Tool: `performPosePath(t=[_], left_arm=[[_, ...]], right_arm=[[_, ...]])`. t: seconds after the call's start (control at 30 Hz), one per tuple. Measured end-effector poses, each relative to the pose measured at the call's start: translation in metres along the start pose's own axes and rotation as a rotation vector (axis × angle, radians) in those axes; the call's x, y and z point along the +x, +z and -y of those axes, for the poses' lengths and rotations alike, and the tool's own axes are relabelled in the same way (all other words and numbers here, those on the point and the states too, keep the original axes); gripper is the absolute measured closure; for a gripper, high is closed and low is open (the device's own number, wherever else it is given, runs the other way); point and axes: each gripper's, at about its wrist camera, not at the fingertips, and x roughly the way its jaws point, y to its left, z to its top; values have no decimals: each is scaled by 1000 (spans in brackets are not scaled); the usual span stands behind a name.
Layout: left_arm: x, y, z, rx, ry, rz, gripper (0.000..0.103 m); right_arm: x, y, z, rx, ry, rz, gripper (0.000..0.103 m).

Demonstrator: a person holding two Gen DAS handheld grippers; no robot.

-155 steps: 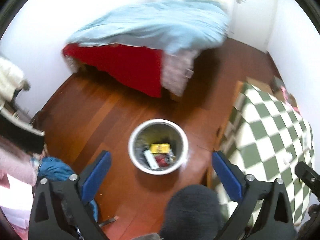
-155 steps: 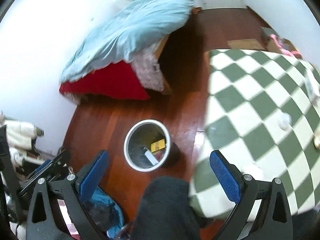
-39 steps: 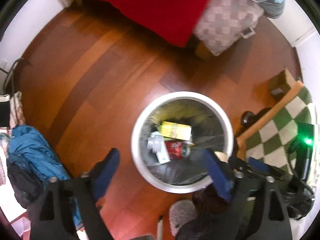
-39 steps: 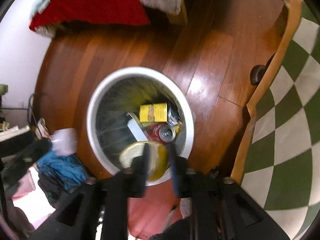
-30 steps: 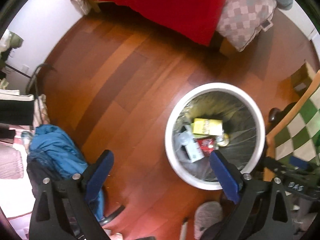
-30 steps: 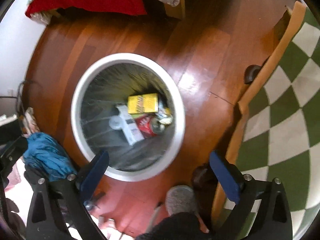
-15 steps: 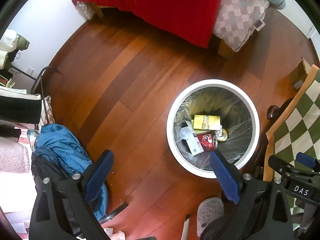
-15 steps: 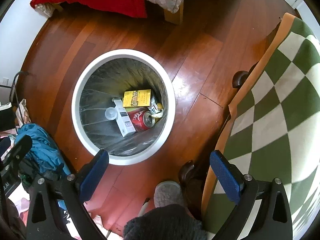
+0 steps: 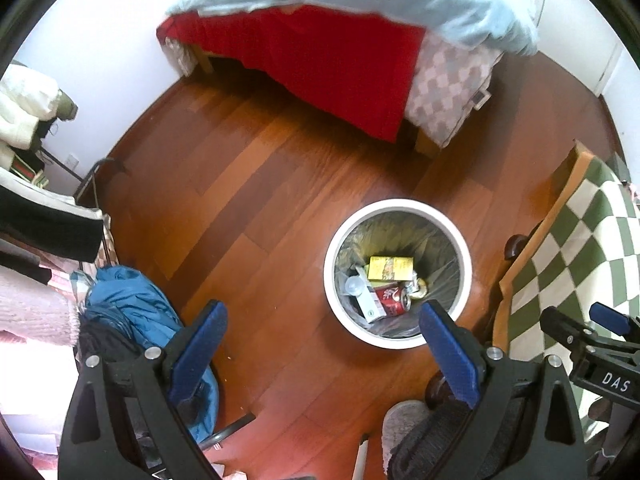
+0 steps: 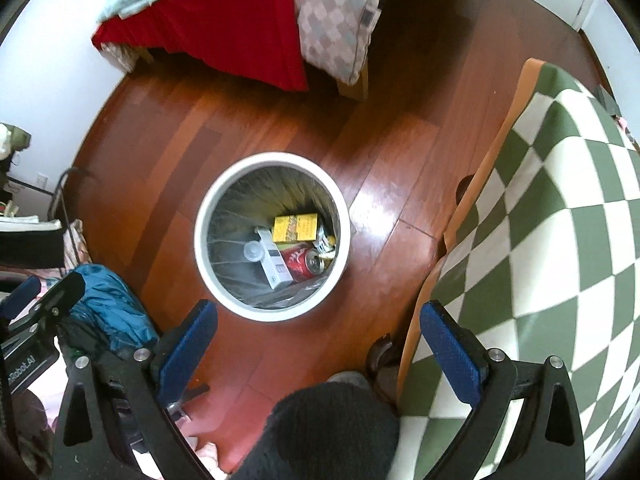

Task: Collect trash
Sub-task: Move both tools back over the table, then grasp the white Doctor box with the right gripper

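A round white trash bin (image 9: 332, 240) (image 10: 204, 256) with a clear liner stands on the wooden floor. Inside lie a yellow carton (image 9: 390, 268) (image 10: 295, 228), a red can (image 9: 394, 299) (image 10: 302, 266), a white box (image 10: 274, 258) and a clear plastic cup (image 10: 253, 251). My left gripper (image 9: 324, 354) is open and empty, above the floor left of the bin. My right gripper (image 10: 318, 344) is open and empty, above the bin's near rim.
A bed with a red sheet (image 9: 320, 56) and pale blue cover stands at the back. A table with a green-and-white checked cloth (image 10: 560, 220) is on the right. A blue bag (image 9: 128, 304) and clothes lie on the left. My foot shows at the bottom (image 10: 332, 428).
Both grippers have risen and pulled back from the bin, which now looks smaller and farther. A cup and a yellowish item were dropped into the bin a second ago.
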Motion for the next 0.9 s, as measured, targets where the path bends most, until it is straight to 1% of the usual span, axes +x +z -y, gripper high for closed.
performPosePath(t=[0.13,0.27,0.37,0.43,0.47,0.53,0.57,0.6,0.63,0.67,0.73,0.77,0.8,0.83,0.87,0.9], left_arm=[[-35,-2,8,13,-7,55,5],[-71,-2,22,21,-46,102,5],[-94,-2,45,50,-66,138,5],[-107,-4,67,72,-94,159,5],[-113,-5,84,90,-108,168,5],[-120,-8,117,128,-133,180,5],[-121,-11,145,160,-142,181,5],[-121,-13,161,179,-150,175,5],[-119,-17,185,209,-168,164,5],[-116,-21,218,246,-191,152,5],[-111,-29,264,303,-215,135,5],[-106,-35,299,358,-239,127,5],[-103,-38,319,382,-244,123,5],[-94,-43,352,427,-243,114,5],[-87,-46,379,460,-245,96,5],[-78,-48,404,493,-244,74,5]], right_arm=[[-44,-7,9,24,50,66,1],[-88,-17,24,61,109,139,1],[-121,-28,48,107,145,197,1],[-143,-39,75,154,172,238,1],[-150,-43,85,169,174,248,1],[-166,-56,119,213,168,276,1],[-171,-63,136,235,161,284,1],[-176,-70,157,260,149,287,1],[-180,-77,182,290,131,289,1],[-182,-83,202,318,114,290,1],[-188,-99,256,393,69,287,1],[-189,-105,279,422,45,286,1],[-190,-113,311,459,-5,279,1],[-188,-117,334,480,-38,272,3],[-188,-121,359,508,-66,267,19],[-186,-125,385,537,-91,260,41]])
